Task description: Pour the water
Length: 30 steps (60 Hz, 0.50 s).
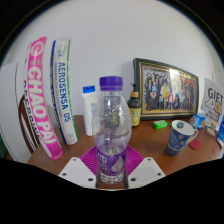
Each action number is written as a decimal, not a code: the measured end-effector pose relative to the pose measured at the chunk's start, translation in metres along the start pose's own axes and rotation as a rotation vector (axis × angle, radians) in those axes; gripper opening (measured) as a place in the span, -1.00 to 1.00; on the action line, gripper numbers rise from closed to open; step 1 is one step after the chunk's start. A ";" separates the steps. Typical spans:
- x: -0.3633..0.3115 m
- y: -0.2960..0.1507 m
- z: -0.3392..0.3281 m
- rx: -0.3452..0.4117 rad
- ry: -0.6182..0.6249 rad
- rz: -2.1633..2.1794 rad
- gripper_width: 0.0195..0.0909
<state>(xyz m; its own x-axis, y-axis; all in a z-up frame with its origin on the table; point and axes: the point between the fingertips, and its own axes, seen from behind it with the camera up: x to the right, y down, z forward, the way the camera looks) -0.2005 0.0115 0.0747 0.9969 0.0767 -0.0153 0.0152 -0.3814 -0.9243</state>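
Your bottle [111,130] is clear plastic with a purple cap and a pale label printed in purple. The pads [88,160] beside it are magenta, on white fingers. Under them the table [155,145] is reddish brown. Beyond it you see a cup [180,134] in blue and white (patterned, details unclear), a small green block [160,124], a dark-framed picture [165,89], and a white banner [44,97] with pink lettering.

Jaws grip upright bottle [111,128] (purple cap) near cup [180,135].
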 end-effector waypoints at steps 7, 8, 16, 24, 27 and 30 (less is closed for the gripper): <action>0.005 -0.015 -0.003 -0.009 -0.040 0.194 -0.69; 0.006 -0.019 -0.004 -0.008 -0.047 0.219 -0.69; 0.013 -0.059 -0.011 0.030 -0.131 0.456 -0.69; 0.025 -0.094 -0.014 0.043 -0.237 0.795 -0.69; 0.030 -0.104 -0.012 0.044 -0.264 0.931 -0.69; 0.038 -0.111 -0.009 0.041 -0.299 1.058 -0.69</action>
<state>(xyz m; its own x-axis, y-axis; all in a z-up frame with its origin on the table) -0.1636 0.0487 0.1799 0.4453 -0.0485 -0.8941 -0.8443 -0.3551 -0.4013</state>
